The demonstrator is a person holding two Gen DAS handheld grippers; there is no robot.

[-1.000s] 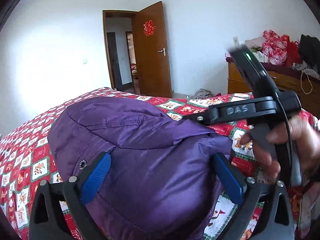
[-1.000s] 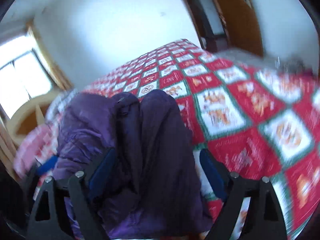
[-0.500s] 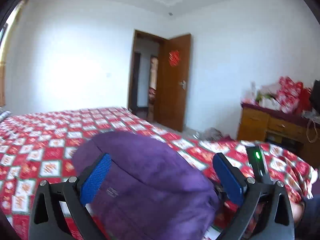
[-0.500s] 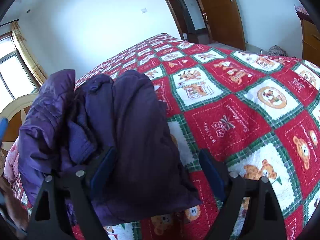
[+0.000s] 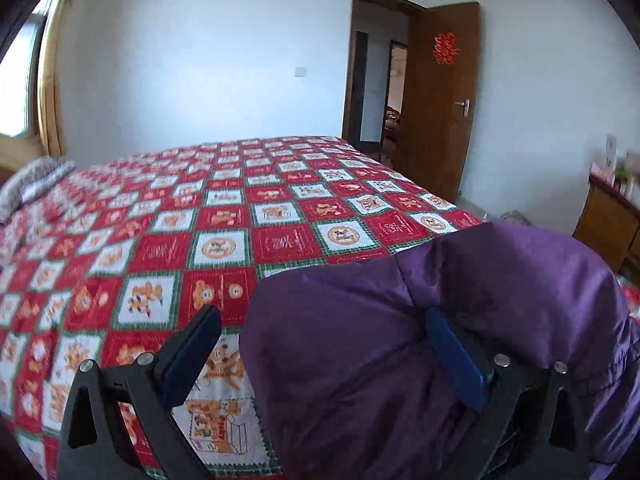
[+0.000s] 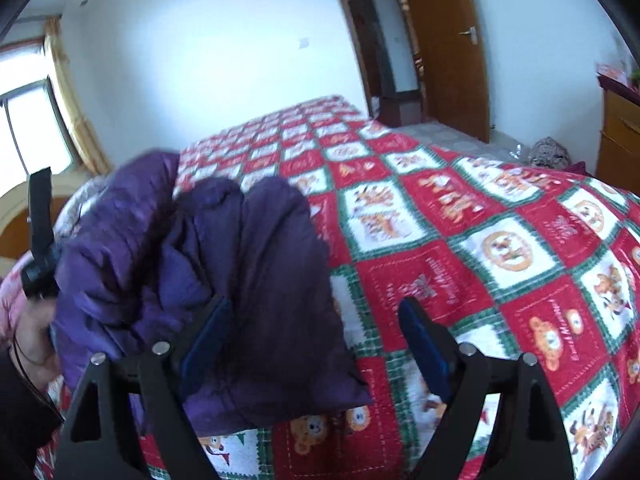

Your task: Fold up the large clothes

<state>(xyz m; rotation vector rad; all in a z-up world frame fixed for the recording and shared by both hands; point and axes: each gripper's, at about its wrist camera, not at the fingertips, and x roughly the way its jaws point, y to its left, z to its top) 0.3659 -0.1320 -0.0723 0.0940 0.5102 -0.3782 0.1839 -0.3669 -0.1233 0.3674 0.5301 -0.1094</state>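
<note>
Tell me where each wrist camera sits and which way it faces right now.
Left wrist: on the left gripper, looking along its open blue-padded fingers across the red patchwork bedspread toward the brown wooden door; the puffy purple jacket fills the lower right.
Right wrist: on the right gripper, also open, facing the same bed and door; jacket at left, with a hand holding the other gripper.
Shared: jacket, bedspread, door.

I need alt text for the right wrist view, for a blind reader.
A bunched purple jacket lies on a bed under a red patchwork quilt, with the open right gripper reaching over its edge. Behind stand a white wall and an open brown door.
</note>
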